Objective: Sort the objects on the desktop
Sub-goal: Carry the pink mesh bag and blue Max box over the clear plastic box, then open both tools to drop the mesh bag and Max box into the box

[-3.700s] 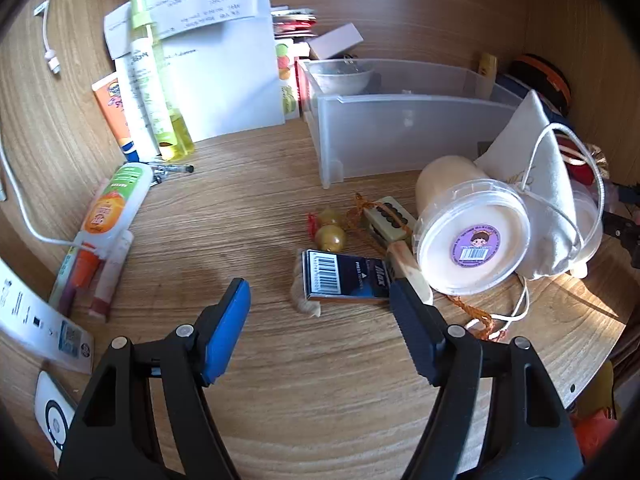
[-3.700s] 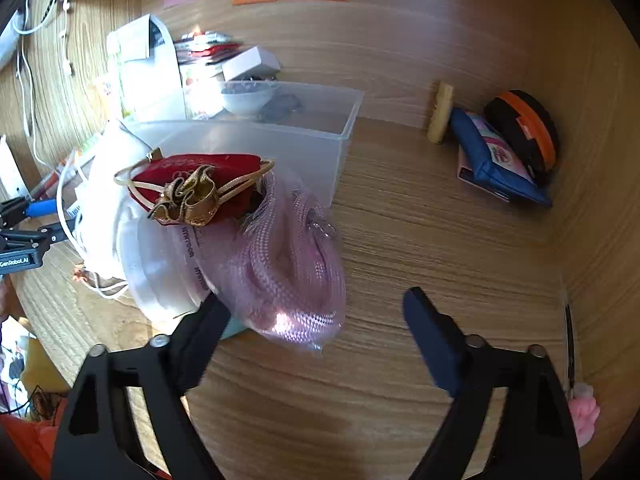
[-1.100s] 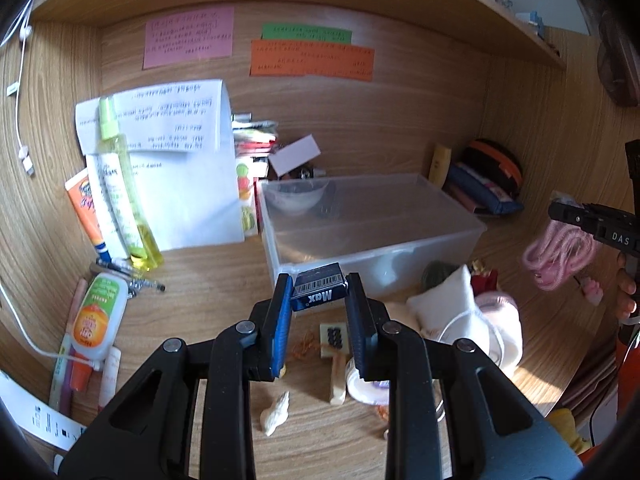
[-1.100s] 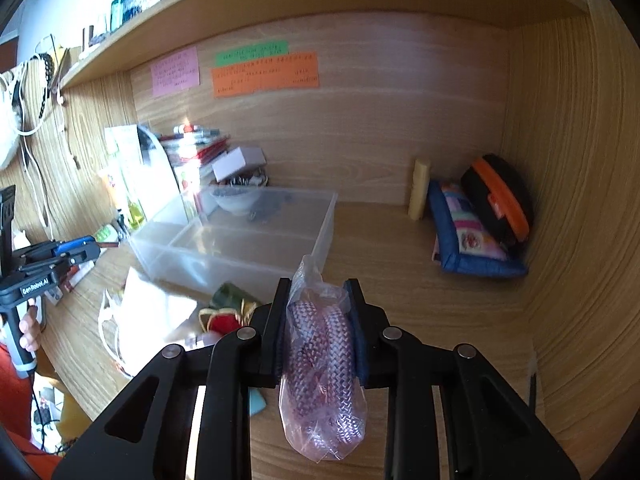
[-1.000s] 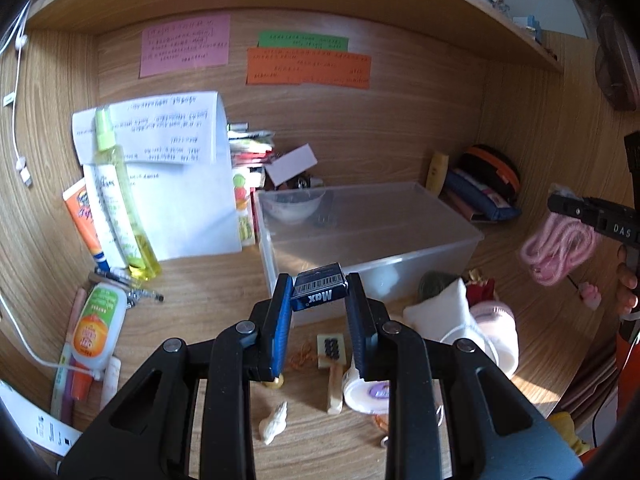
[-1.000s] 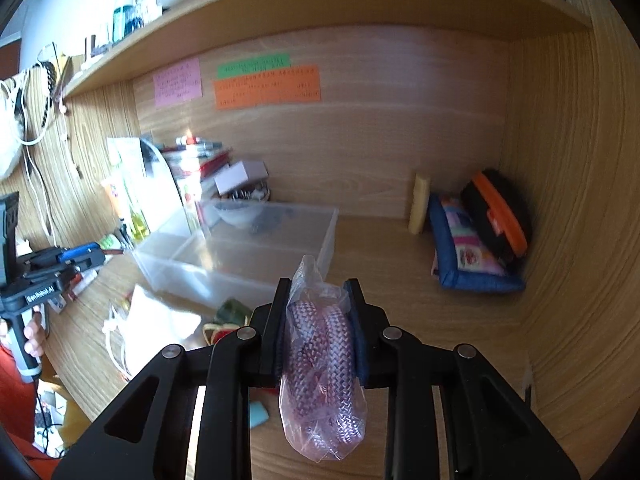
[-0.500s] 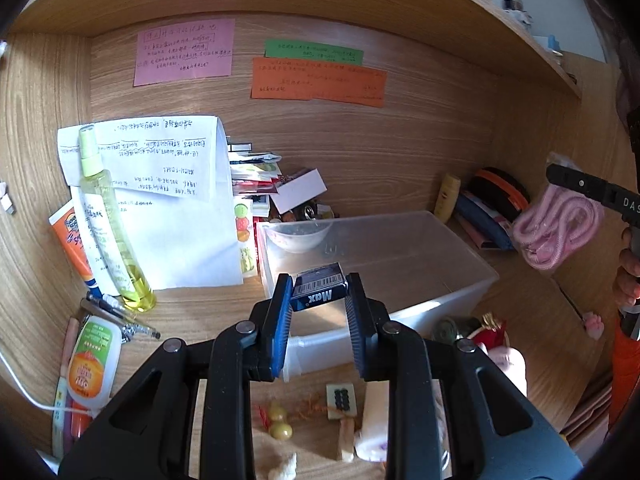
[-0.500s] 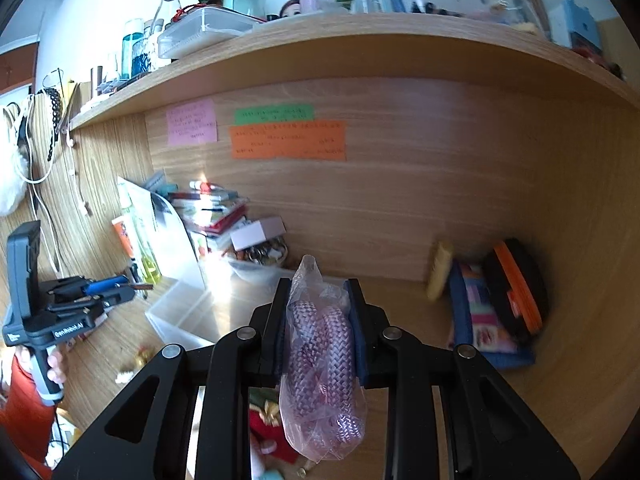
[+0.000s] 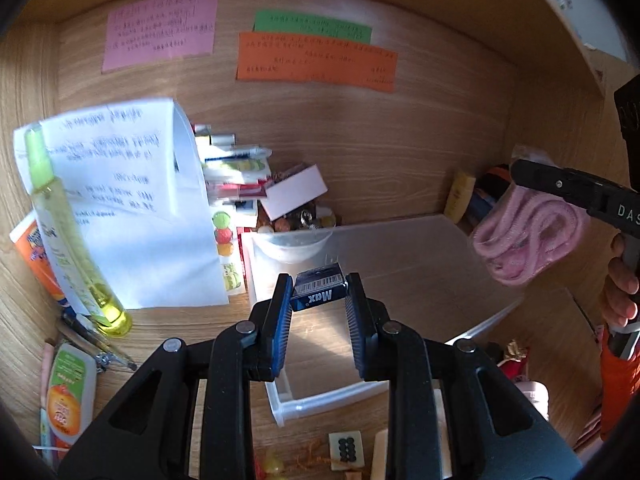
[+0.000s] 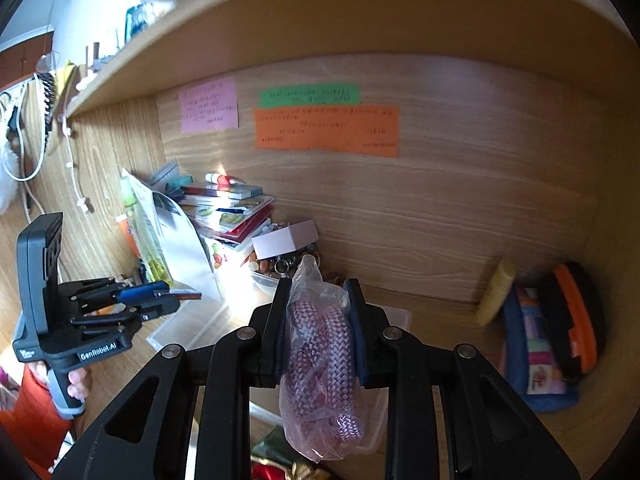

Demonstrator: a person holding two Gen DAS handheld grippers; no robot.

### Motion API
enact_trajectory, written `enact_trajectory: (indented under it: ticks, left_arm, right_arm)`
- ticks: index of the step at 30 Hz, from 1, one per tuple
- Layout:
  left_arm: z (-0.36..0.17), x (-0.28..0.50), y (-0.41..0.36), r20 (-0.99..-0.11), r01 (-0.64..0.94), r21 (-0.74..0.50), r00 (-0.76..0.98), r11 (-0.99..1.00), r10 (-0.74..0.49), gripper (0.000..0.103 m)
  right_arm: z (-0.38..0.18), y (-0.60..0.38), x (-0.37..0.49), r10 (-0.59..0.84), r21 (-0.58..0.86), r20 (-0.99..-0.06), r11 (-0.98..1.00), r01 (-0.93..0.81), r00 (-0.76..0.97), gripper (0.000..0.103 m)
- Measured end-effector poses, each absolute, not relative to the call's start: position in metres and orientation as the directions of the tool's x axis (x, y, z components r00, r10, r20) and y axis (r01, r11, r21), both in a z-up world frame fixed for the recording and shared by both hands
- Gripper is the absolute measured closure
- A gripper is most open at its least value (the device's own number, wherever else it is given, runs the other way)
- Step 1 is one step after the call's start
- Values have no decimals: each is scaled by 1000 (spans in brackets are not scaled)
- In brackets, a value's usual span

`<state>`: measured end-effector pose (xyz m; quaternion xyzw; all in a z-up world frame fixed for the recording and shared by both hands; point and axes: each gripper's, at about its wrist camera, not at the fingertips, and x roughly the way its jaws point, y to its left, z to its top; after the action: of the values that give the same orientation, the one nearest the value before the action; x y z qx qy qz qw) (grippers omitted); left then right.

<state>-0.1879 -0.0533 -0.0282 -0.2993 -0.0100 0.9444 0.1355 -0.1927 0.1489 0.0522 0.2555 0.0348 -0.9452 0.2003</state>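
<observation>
My left gripper (image 9: 319,294) clamps the small blue box (image 9: 318,293) crosswise, over the clear bin (image 9: 404,272). My right gripper (image 10: 319,312) pinches the bagged pink cord (image 10: 320,364), hanging lengthwise downward.

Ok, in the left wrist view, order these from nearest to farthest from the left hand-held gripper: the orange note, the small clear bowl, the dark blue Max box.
1. Dark blue Max box: clamped between the left hand-held gripper pads.
2. Small clear plastic bowl: just beyond, in the clear plastic bin's back left corner.
3. Orange paper note: farthest, up on the wooden back wall.
</observation>
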Motion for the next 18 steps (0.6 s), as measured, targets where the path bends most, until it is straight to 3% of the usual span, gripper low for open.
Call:
enact_trajectory:
  ticks: [9,18]
  left_arm:
    - [-58,-207,-42,-642,-250,-57,-733,-967,227,77]
    - [-68,-215,-37,-665,-247,-29,-718,-969,203,77]
  right_arm:
    - [4,136,-225,-343,60,-578,-923,380,-741,80]
    - [-26,134,-235,-349,73,-636,-915,396,-688,80]
